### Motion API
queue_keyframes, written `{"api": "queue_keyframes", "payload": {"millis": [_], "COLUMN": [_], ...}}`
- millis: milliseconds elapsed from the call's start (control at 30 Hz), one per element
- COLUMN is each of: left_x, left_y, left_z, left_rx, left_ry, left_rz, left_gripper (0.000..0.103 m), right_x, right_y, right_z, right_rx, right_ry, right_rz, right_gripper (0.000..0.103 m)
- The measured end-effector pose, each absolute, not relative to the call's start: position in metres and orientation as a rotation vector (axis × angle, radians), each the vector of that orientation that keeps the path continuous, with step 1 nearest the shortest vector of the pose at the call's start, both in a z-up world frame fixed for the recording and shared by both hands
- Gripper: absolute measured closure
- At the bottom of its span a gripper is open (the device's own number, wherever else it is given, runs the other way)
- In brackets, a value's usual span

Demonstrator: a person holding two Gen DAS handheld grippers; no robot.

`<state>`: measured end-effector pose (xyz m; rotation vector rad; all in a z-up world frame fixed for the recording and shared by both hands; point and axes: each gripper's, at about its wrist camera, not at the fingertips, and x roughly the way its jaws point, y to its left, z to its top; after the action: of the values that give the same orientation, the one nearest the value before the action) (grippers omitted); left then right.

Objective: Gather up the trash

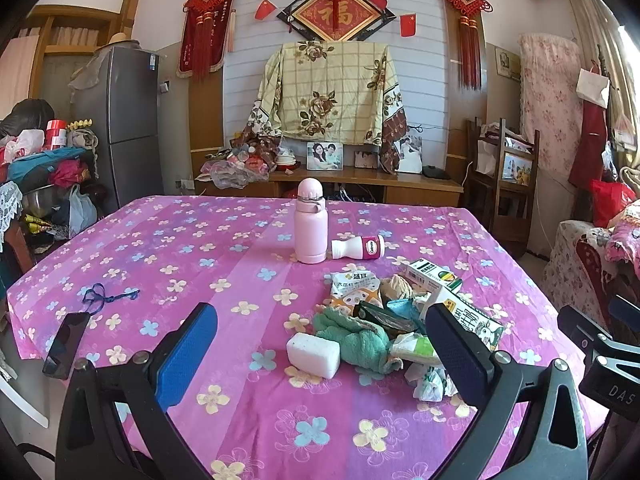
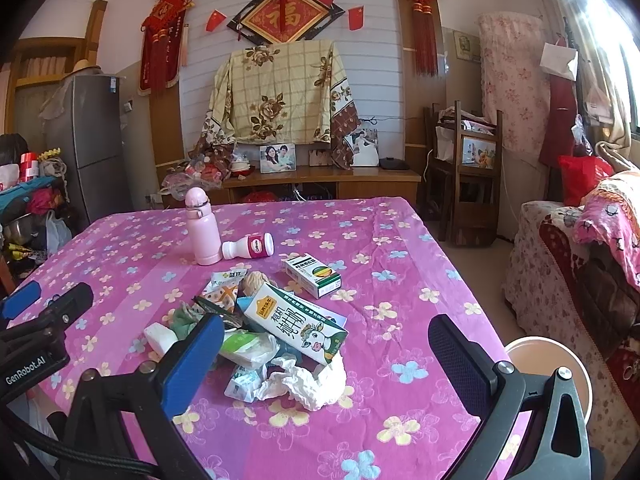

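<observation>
Right wrist view shows the right gripper (image 2: 326, 350) with fingers spread wide and empty above the near edge of the desk (image 2: 400, 240). Between and just beyond them lies the trash pile (image 2: 276, 336): crumpled white tissue, a milk carton (image 2: 296, 326), wrappers, a green cloth. Farther back lie a green-and-white box (image 2: 314, 274), a toppled small bottle (image 2: 250, 246) and an upright pink flask (image 2: 202, 228). Only this view shows a round bin (image 2: 552, 364) beside the desk. Left wrist view shows the left gripper (image 1: 322, 354), also wide open, holding nothing, with the pile toward its right finger, and a phone (image 1: 66, 344) at the desk's left edge.
</observation>
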<state>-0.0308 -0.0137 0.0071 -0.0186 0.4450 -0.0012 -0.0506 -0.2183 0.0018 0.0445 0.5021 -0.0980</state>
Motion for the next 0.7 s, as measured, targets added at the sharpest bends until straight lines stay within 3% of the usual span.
{"api": "queue_keyframes", "payload": {"millis": [700], "left_x": [-0.022], "left_y": [-0.010], "left_z": [-0.004], "left_rx": [-0.031], "left_ry": [0.485], "left_rz": [0.002], "left_gripper": [0.000], "right_x": [-0.045], "right_y": [-0.214], "right_z": [-0.009], "right_rx": [0.025], "right_ry": [0.538], "right_rz": [-0.091], "right_gripper": [0.000]}}
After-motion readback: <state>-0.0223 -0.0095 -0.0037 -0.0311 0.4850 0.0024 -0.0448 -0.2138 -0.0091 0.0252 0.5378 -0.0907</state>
